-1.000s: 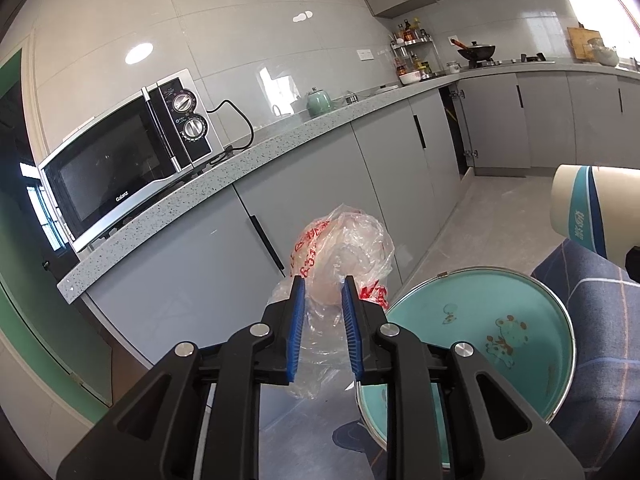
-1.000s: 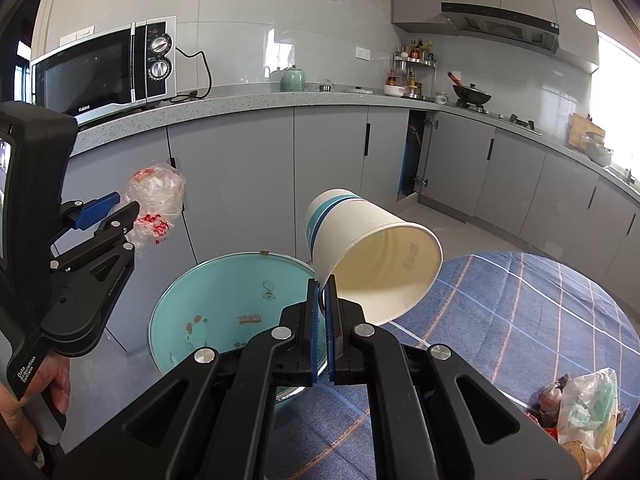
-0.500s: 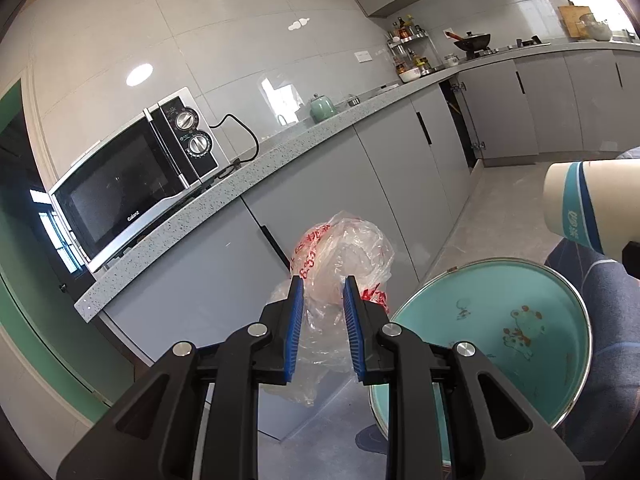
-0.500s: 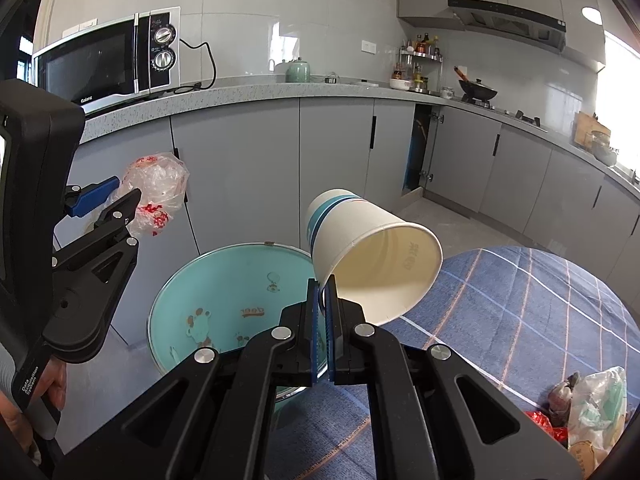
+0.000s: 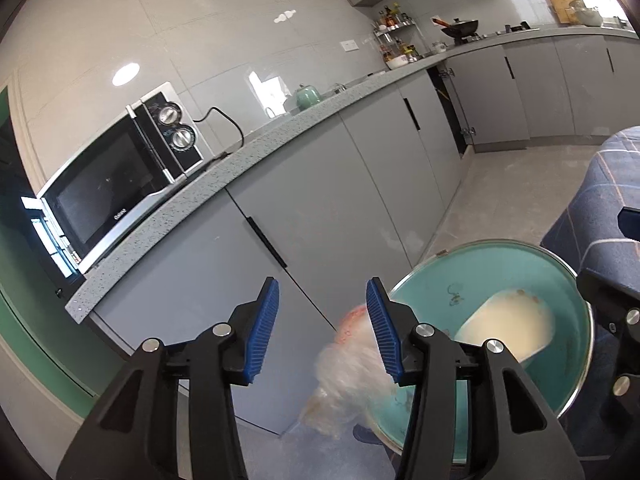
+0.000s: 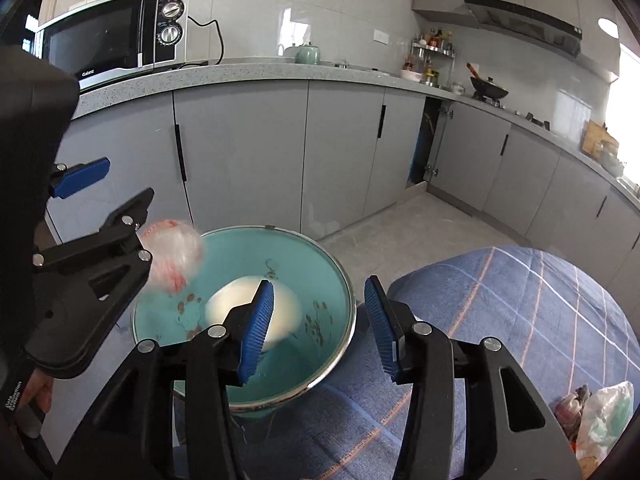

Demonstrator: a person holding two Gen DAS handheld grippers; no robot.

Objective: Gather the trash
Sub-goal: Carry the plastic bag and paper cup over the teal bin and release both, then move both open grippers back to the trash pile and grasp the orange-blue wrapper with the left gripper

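Note:
A teal round bin (image 6: pixel 336 276) stands on the floor beside the blue checked table; it also shows in the left wrist view (image 5: pixel 572 292). A white paper cup (image 6: pixel 288 308) lies inside it, seen too in the left wrist view (image 5: pixel 508 330). A clear plastic bag with red print (image 5: pixel 352 372) is blurred in mid-air at the bin's near rim, also in the right wrist view (image 6: pixel 176 256). My left gripper (image 5: pixel 322 330) is open and empty above the bag. My right gripper (image 6: pixel 318 328) is open and empty over the bin.
A grey counter (image 5: pixel 240 168) with a microwave (image 5: pixel 116 184) runs behind, over grey cabinets (image 6: pixel 240 160). The blue checked tablecloth (image 6: pixel 520 312) covers the table at right. More bagged trash (image 6: pixel 604 412) lies on it at the lower right.
Both grippers have opened. The paper cup has dropped from the right gripper into the bin. The plastic bag has left the left gripper and is falling toward the bin.

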